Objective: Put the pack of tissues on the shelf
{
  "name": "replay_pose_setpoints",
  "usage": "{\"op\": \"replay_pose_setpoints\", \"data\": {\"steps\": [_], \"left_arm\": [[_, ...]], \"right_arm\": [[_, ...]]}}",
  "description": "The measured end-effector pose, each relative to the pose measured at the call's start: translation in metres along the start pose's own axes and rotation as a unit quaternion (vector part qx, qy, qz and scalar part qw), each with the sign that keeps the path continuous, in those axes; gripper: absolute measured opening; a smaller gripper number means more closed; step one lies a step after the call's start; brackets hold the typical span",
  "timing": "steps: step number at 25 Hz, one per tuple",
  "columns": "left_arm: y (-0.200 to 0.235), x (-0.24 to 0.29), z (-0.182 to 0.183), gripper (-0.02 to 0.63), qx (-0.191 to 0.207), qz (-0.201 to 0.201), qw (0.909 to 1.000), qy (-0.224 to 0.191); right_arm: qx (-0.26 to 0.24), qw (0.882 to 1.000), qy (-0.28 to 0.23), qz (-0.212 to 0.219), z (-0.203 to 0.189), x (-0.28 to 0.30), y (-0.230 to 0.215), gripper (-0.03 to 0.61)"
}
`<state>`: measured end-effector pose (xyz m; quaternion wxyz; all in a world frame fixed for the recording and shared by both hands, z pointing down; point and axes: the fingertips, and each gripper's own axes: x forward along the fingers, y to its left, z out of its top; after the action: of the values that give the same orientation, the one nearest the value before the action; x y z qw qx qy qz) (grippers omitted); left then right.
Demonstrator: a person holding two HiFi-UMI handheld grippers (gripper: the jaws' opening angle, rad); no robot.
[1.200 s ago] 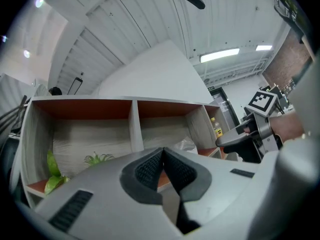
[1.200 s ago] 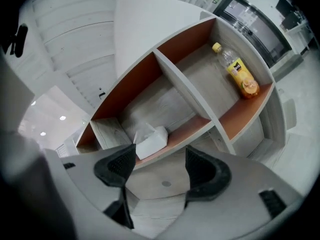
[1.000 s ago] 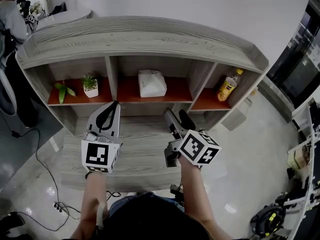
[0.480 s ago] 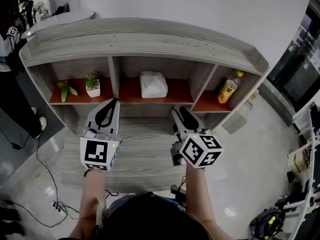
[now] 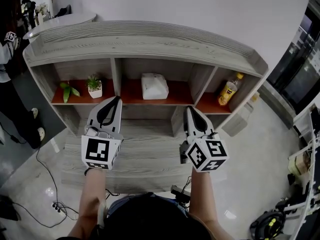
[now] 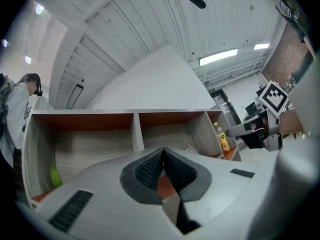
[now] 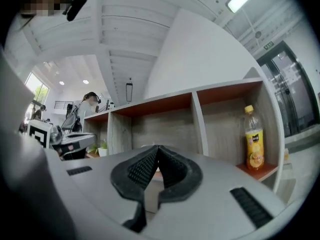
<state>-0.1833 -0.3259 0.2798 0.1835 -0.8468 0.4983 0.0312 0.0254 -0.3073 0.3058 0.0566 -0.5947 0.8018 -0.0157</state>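
The white pack of tissues (image 5: 154,86) lies in the middle compartment of the grey wooden shelf (image 5: 145,39), on its red-brown board. Both grippers hover in front of the shelf, below that compartment and apart from the pack. My left gripper (image 5: 114,100) is shut and empty, its ribbed pads (image 6: 150,168) pressed together. My right gripper (image 5: 190,109) has just been closing with nothing between its jaws. It now stands shut and empty, its pads (image 7: 145,166) meeting in the right gripper view.
A small potted plant (image 5: 94,85) and a green leaf sprig (image 5: 67,90) stand in the left compartment. A yellow drink bottle (image 5: 229,89) stands in the right one. A low wooden ledge (image 5: 145,151) lies under the grippers. A person (image 5: 10,44) stands at far left; cables (image 5: 45,184) cross the floor.
The right gripper's jaws went from wide open to shut. It rolled upright and rose a little toward the shelf. The left gripper stayed put. The person at far left shifted.
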Motion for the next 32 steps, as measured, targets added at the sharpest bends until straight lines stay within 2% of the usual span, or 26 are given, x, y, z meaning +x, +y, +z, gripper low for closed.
{"op": "replay_pose_setpoints", "data": {"steps": [7, 14, 23, 32], "left_arm": [[-0.002, 0.0, 0.007, 0.011, 0.004, -0.002, 1.0, -0.006], [0.003, -0.001, 0.011, 0.011, -0.001, 0.004, 1.0, -0.006], [0.004, -0.001, 0.012, 0.011, -0.004, 0.005, 0.9999, -0.009], [0.009, -0.004, 0.011, 0.011, -0.006, 0.011, 0.9999, -0.01]], "right_arm": [[-0.091, 0.995, -0.044, -0.009, 0.027, -0.013, 0.009, 0.014], [-0.146, 0.987, -0.057, -0.024, 0.039, -0.02, 0.015, 0.014], [-0.152, 0.987, -0.036, -0.023, 0.032, -0.021, 0.016, 0.014], [-0.152, 0.988, -0.036, -0.018, 0.031, -0.019, 0.021, 0.014]]}}
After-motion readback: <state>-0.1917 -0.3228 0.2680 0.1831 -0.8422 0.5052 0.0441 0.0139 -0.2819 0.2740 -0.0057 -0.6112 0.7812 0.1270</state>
